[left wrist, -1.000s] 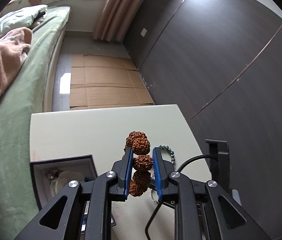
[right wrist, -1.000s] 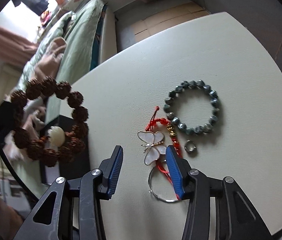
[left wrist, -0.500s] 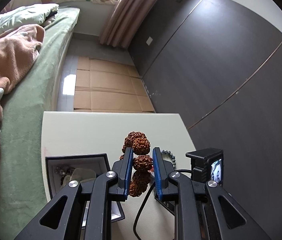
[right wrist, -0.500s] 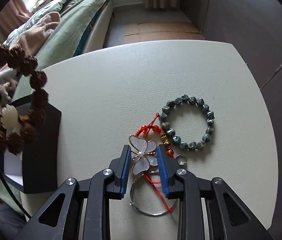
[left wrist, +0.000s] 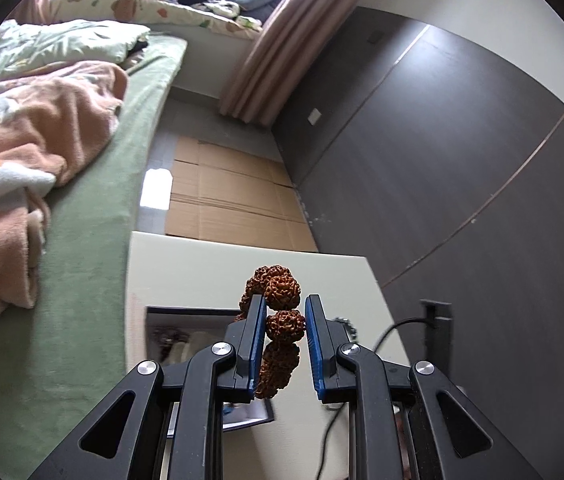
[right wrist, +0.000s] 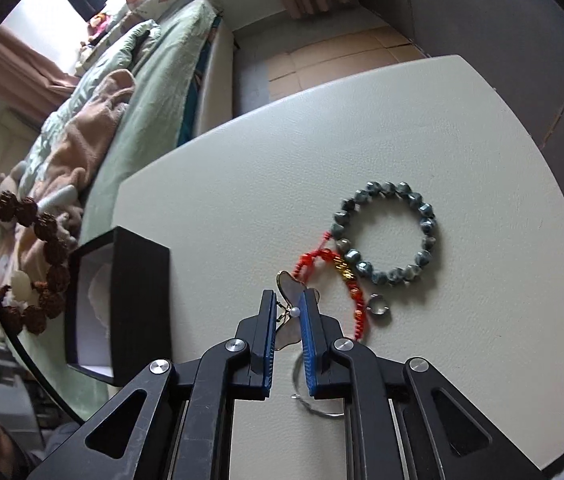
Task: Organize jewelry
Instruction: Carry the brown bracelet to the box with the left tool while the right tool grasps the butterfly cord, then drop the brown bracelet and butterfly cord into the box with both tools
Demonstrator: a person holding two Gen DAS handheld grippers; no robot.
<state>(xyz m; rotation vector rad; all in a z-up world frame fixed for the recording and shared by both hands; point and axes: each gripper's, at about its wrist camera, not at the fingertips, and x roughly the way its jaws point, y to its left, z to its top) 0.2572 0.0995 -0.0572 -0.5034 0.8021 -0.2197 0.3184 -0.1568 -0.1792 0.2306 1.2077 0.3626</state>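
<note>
My left gripper (left wrist: 282, 312) is shut on a brown knobbly seed-bead bracelet (left wrist: 278, 292) and holds it in the air above the open black jewelry box (left wrist: 186, 332). The bracelet (right wrist: 22, 256) also hangs at the left of the right wrist view, beside the box (right wrist: 138, 300). My right gripper (right wrist: 288, 298) is shut on a white butterfly pendant (right wrist: 288, 320) on the cream table (right wrist: 402, 120). Beside it lie a red cord bracelet (right wrist: 346, 280), a grey-green bead bracelet (right wrist: 386, 232), a small silver ring (right wrist: 378, 306) and a silver bangle (right wrist: 314, 396).
A bed with a green sheet and a peach blanket (left wrist: 22, 160) runs along the table's left side. A dark panelled wall (left wrist: 462, 160) stands to the right. Cardboard covers the floor (left wrist: 226, 204) beyond the table. A black cable (left wrist: 394, 328) hangs by the right gripper.
My right gripper has closed its jaws from wide open onto the butterfly pendant. My left gripper has kept hold of the brown bracelet and moved over the black box.
</note>
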